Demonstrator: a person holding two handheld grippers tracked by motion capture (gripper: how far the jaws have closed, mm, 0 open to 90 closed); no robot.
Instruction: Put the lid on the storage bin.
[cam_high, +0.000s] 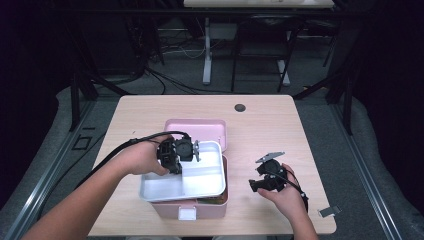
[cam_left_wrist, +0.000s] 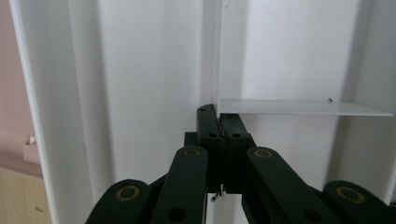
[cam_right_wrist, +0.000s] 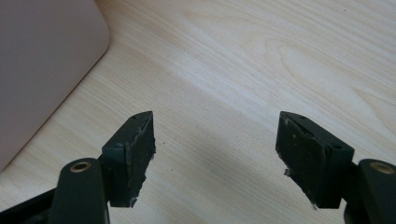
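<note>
At the left of the high view, the left gripper (cam_high: 181, 152) is seen reaching in over the white divided tray (cam_high: 165, 187), which is perched on top of the open pink storage box (cam_high: 210, 205). In the left gripper view the jaws are pressed tight together on the thin upright partition (cam_left_wrist: 215, 60) that splits the tray into compartments, just where a cross divider (cam_left_wrist: 303, 108) branches off. The partition is pinched there, it is judged, because it gives a firm central handle by which the insert can be lifted or steered level without tipping. The tray is seen sitting slightly askew over the box body, with its near left corner overhanging, so it is taken to be on its way in or out rather than seated. Behind it, the pink lid (cam_high: 196, 128) is propped open toward the far side of the table, which leaves the opening free for the tray.

Further right, on bare wood, the right gripper (cam_high: 263, 181) is held low beside the box and well apart from the tray. In the right gripper view its jaws are spread wide with nothing between them, and only the pale table (cam_right_wrist: 261, 70) and a rounded pink corner of the box (cam_right_wrist: 46, 60) are seen ahead. It is judged to be parked there, ready to steady the box if needed.
</note>
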